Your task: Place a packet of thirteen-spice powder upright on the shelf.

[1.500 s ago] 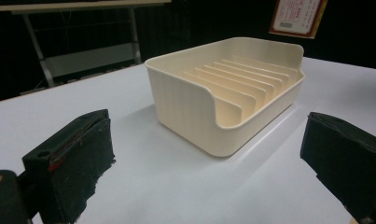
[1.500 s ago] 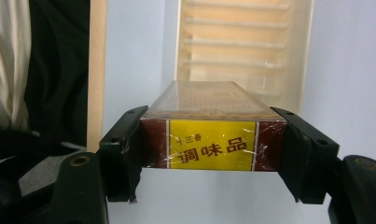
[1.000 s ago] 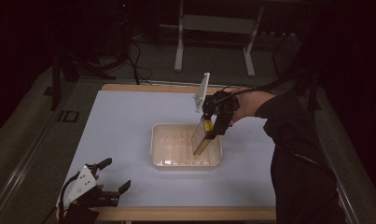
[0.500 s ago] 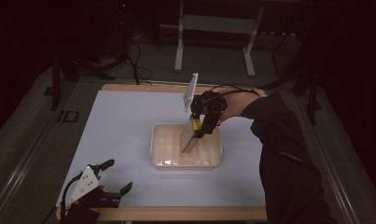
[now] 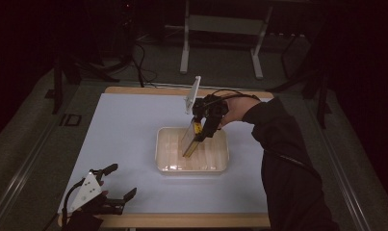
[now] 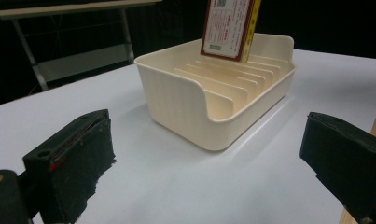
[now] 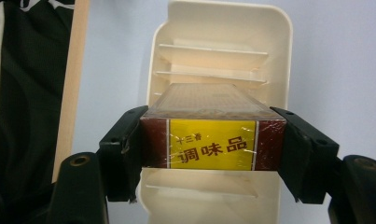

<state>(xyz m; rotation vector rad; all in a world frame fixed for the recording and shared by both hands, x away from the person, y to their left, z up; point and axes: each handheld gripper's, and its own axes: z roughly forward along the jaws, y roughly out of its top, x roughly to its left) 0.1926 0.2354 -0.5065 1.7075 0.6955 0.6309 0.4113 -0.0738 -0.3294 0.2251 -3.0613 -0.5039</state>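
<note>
A cream plastic rack tray (image 5: 166, 159) with several dividers sits in the middle of the white table. My right gripper (image 5: 197, 131) is shut on a flat box (image 5: 189, 139) with a yellow and dark red end label (image 7: 212, 143), held upright over the tray with its lower end down among the slots (image 7: 209, 60). The box (image 6: 228, 28) rises from the tray's far part in the left gripper view, above the tray wall (image 6: 176, 100). My left gripper (image 5: 115, 182) rests open near the table's front left corner, its pads (image 6: 78, 163) wide apart with nothing between them.
The white table top (image 5: 129, 130) has a wooden front edge (image 5: 182, 220). A person's dark sleeve (image 5: 283, 159) reaches in from the right. Metal stand legs (image 5: 184, 43) stand on the dark floor behind the table.
The right gripper has carried the box leftward and slightly lower over the tray. The left gripper has stayed put.
</note>
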